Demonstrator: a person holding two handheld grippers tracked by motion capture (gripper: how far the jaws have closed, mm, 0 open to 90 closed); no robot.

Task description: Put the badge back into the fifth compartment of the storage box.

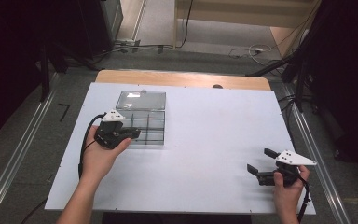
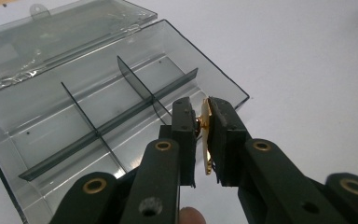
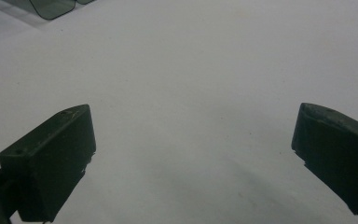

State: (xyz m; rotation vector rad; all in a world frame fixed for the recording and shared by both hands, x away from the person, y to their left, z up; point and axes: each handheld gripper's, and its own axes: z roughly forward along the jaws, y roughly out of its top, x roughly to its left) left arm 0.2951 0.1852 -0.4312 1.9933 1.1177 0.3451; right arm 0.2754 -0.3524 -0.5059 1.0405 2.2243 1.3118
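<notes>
A clear plastic compartment box lies open on the white table, its lid folded back on the far side. My left gripper hovers over the box's near left part, shut on a small flat gold piece held on edge between the pads. In the left gripper view the dark dividers of the box split it into several bare compartments just beyond the jaws. My right gripper rests near the table's front right corner, open, with only bare table between its fingers.
The white table top lies on a wooden board that shows along the far edge. A corner of the box appears at the top left of the right gripper view. Cables and dark stands occupy the floor beyond the table.
</notes>
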